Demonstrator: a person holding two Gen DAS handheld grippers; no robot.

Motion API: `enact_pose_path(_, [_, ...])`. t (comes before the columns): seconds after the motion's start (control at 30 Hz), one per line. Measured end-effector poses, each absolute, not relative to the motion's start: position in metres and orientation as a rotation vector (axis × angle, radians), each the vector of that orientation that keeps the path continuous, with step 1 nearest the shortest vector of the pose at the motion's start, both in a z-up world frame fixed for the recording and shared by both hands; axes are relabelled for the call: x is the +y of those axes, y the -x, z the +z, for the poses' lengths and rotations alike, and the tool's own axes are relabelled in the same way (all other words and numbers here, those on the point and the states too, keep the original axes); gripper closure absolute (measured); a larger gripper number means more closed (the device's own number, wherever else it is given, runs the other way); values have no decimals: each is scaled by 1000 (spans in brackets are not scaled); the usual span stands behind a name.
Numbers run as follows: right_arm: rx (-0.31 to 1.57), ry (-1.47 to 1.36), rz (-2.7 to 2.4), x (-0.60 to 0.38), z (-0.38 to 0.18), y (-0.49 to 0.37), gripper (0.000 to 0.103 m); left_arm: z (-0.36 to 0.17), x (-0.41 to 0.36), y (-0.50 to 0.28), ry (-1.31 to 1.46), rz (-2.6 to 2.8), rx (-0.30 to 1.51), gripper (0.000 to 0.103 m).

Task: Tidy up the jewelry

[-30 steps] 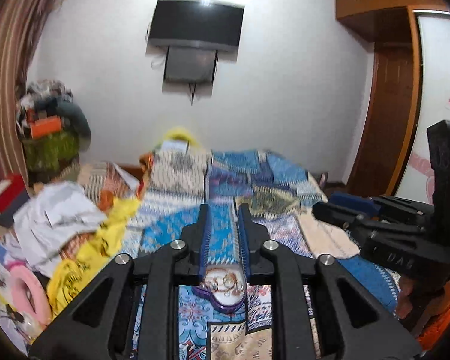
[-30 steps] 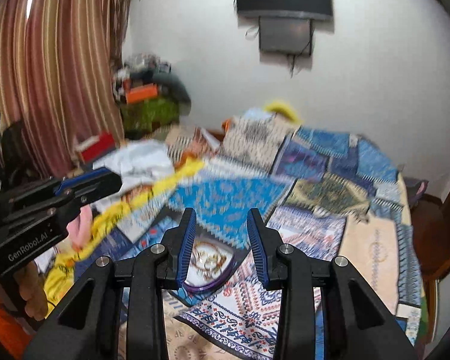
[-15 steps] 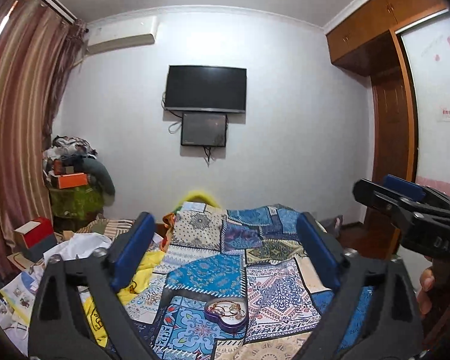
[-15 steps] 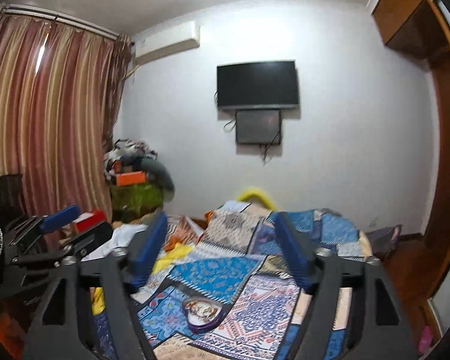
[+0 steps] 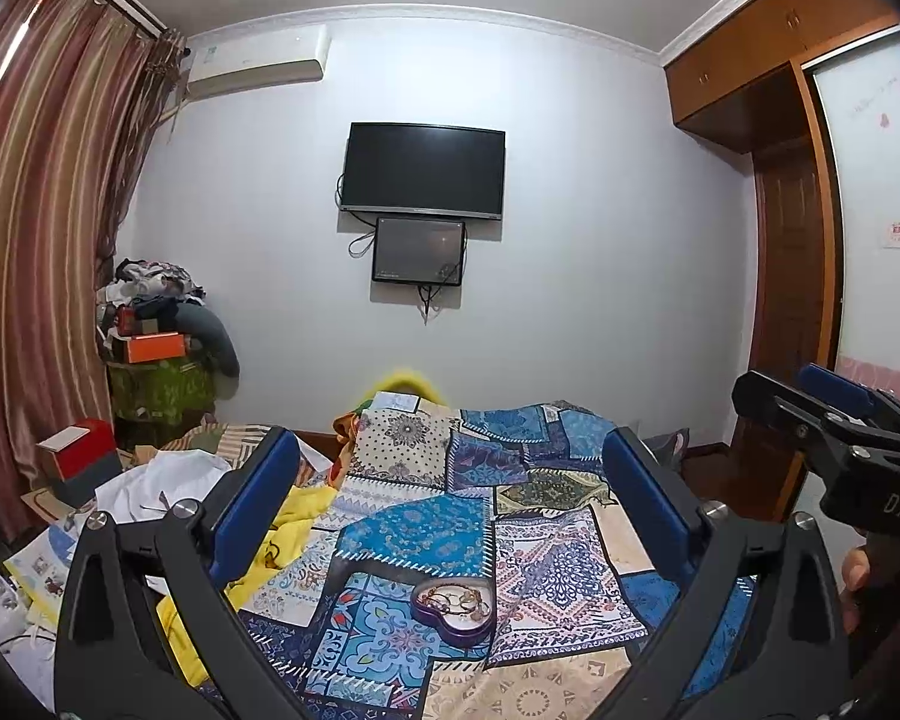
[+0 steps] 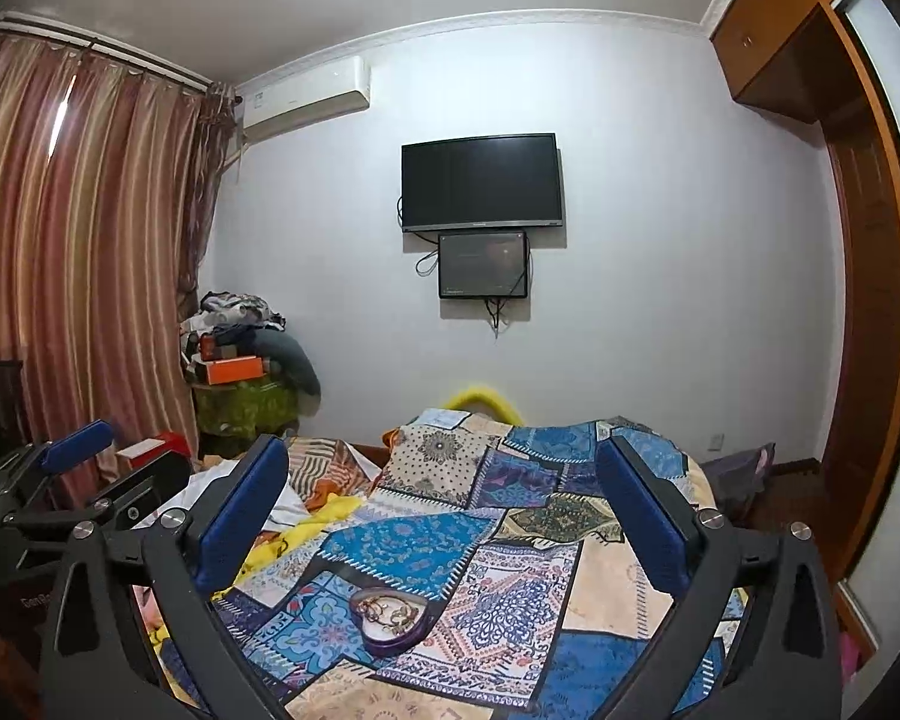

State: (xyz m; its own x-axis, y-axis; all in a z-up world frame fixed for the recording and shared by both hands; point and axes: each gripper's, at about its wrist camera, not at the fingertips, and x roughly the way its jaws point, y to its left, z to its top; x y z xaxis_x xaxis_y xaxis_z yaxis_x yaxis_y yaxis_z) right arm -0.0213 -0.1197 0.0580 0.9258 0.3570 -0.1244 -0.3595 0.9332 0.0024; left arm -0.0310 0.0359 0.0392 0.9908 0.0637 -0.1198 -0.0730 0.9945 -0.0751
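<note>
Left gripper (image 5: 450, 510): jaws wide, nothing between them – just been opening, from narrow a second ago.
Right gripper (image 6: 444, 510): jaws wide, empty; likewise just been opening, and pulled back from a close framing of the dish.
Meaning of the change: dish released and left standing; judged a finished placement or a pause before the next piece.
Heart-shaped dish (image 5: 453, 607): purple, on the patchwork bedspread (image 5: 414, 531), between and beyond both pairs of fingers, touched by neither.
Dish axis: lobes toward the far wall, point toward the cameras – long axis roughly near-to-far, slightly skewed.
Jewelry (image 6: 386, 610): gold chains and rings heaped inside the dish.
Far wall: television (image 5: 423, 171), dark.
</note>
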Motion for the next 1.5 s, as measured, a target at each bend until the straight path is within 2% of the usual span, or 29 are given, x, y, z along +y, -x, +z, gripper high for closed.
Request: enact_pose_path(1.5, [188, 24, 369, -123, 50, 23, 1, 22, 40, 10, 99, 48, 178, 1])
